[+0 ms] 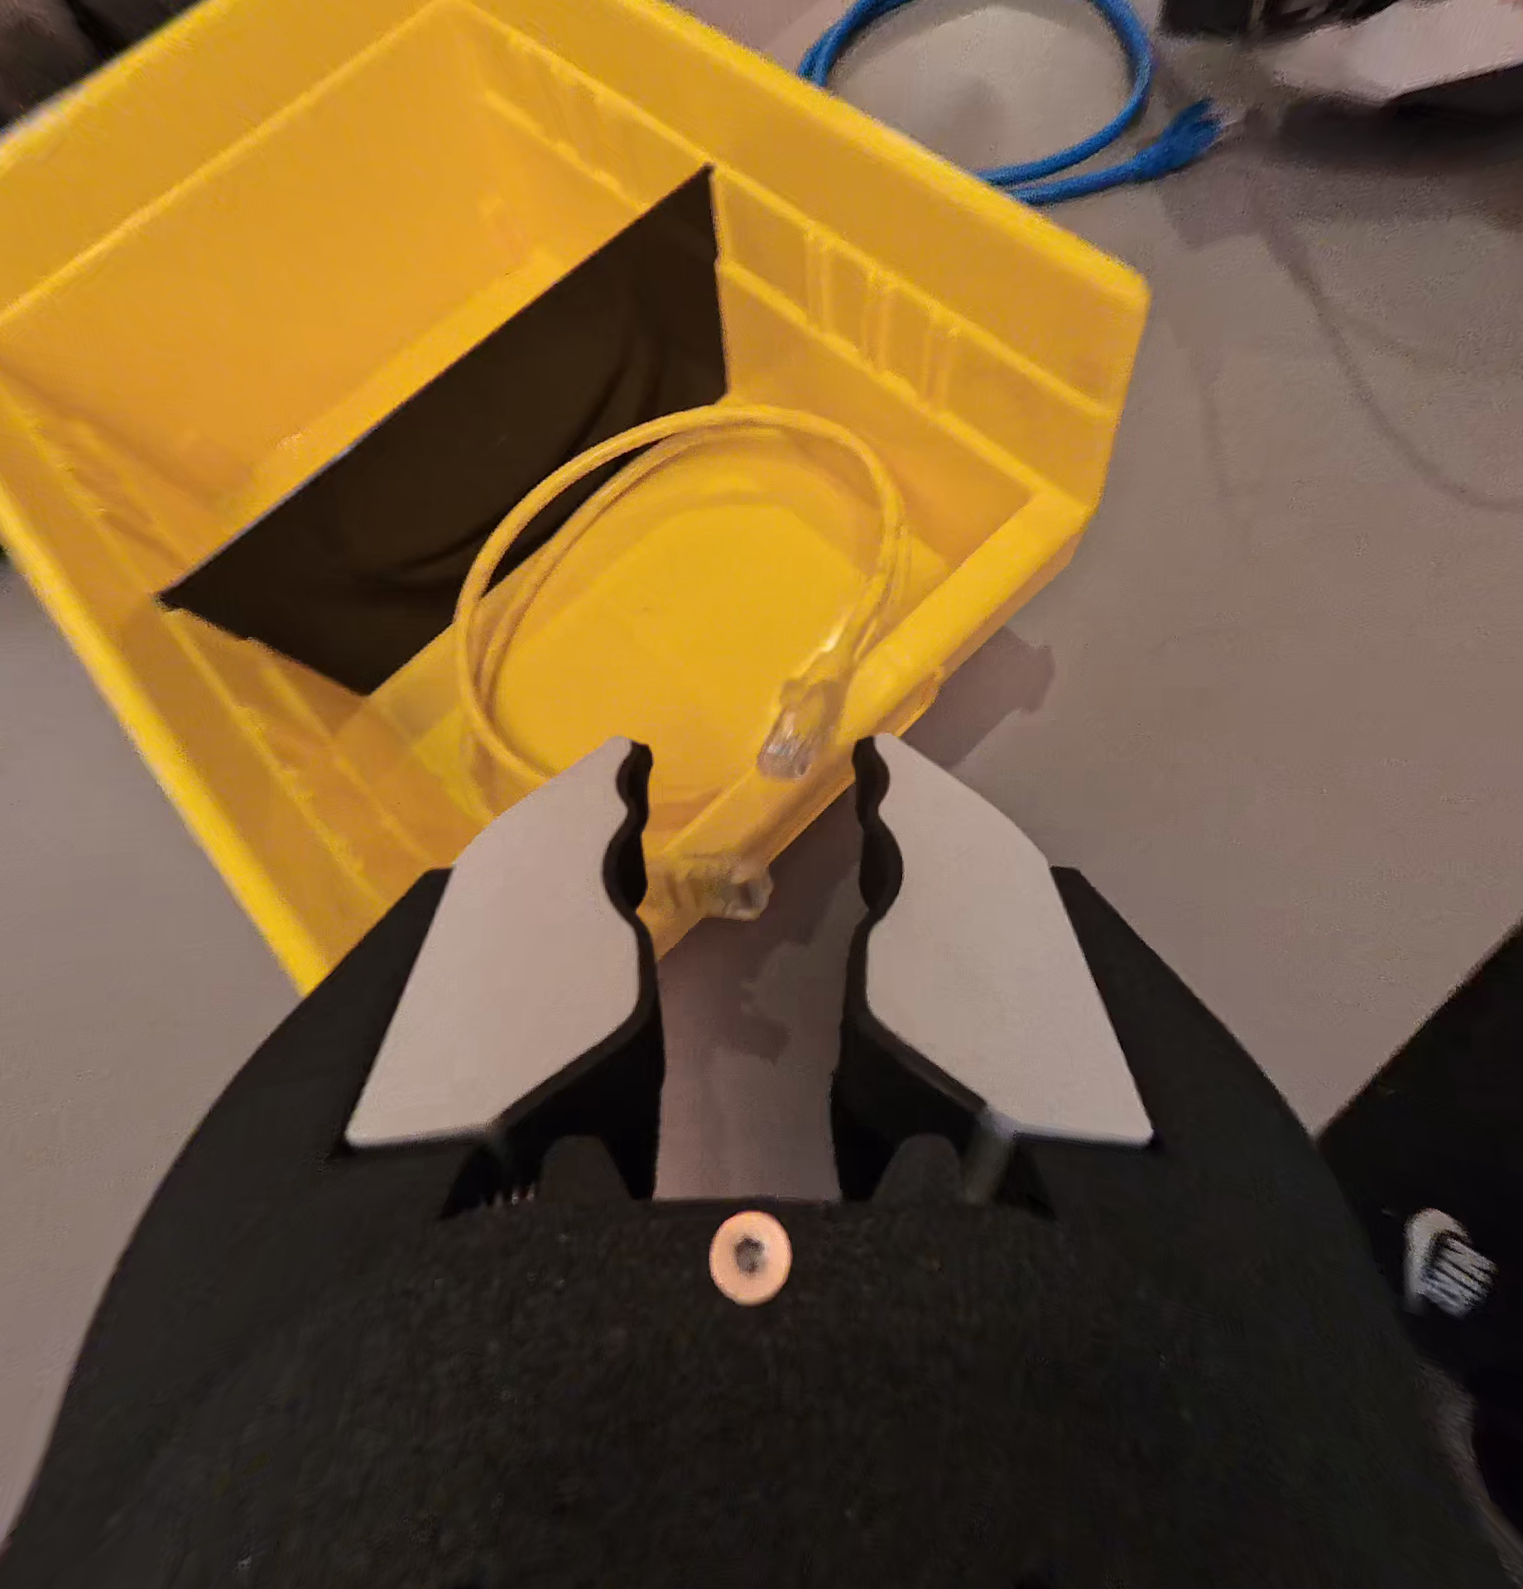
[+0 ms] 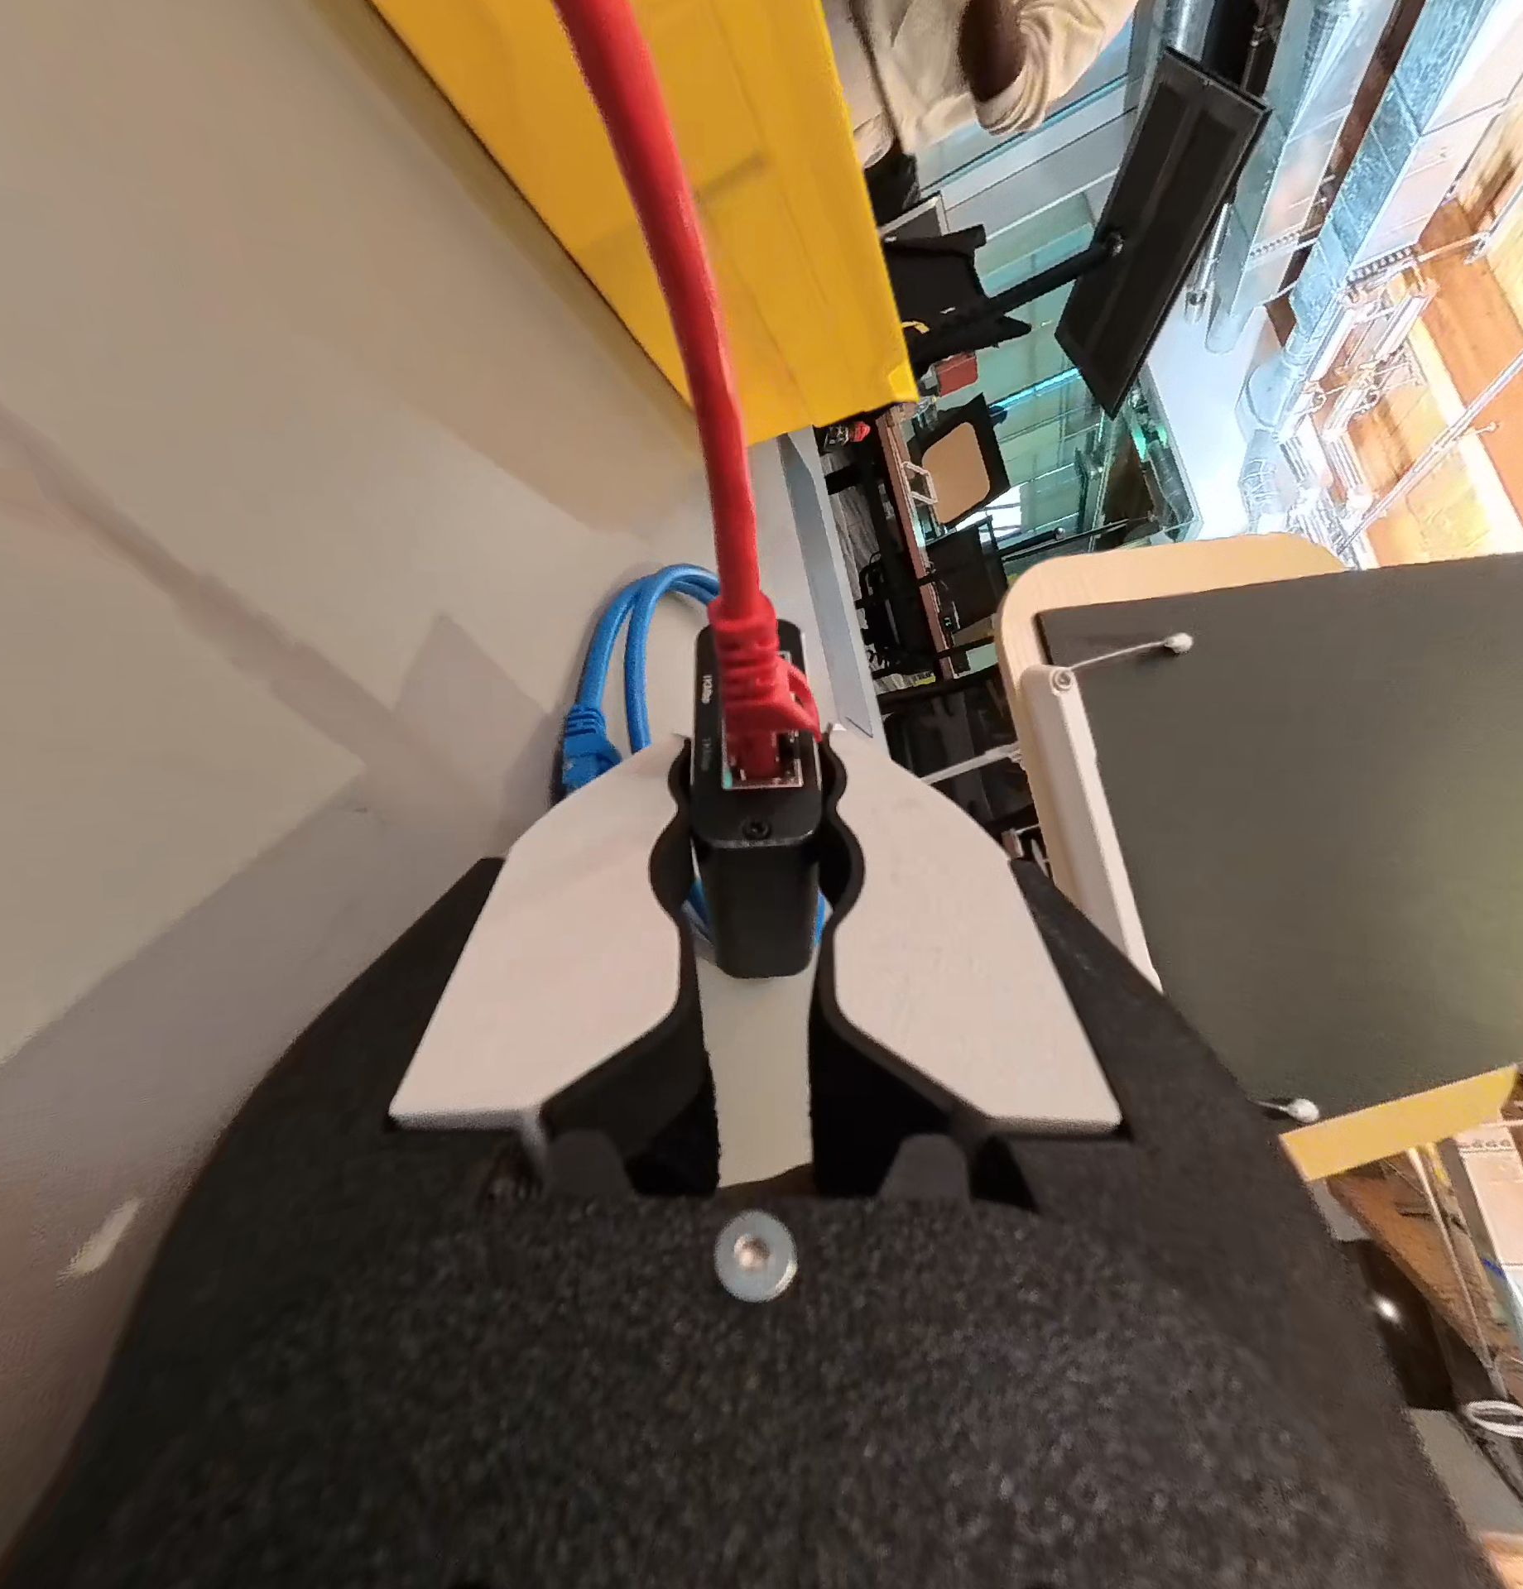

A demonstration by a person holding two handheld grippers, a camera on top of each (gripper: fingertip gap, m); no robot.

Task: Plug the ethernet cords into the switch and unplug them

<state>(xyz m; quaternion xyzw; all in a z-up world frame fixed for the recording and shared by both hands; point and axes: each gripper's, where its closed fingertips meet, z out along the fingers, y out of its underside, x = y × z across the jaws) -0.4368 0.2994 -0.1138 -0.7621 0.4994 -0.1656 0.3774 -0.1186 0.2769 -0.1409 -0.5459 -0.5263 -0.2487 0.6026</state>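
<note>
A slim black switch (image 2: 754,825), smooth-cased with rounded edges, sits clamped between the pale, scalloped fingers (image 2: 586,929) of the right gripper (image 2: 754,757), its port row facing up. A ribbed red ethernet cord (image 2: 706,344) is seated in the nearest port and rises away toward the top of the view, crossing a glossy yellow bin (image 2: 792,258). A blue cord (image 2: 646,636) loops on the grey table (image 2: 225,430) just left of the switch, its plug lying free.

In the left wrist view, the left gripper (image 1: 751,757) hovers with its jaws parted and empty at the near rim of the yellow plastic bin (image 1: 956,223). Inside, a thin yellow cord (image 1: 655,456) coils beside a black divider (image 1: 500,481); one clear plug (image 1: 792,739) rests on the rim between the fingertips, touching neither. A blue cable (image 1: 1111,138) curls on the table beyond.
</note>
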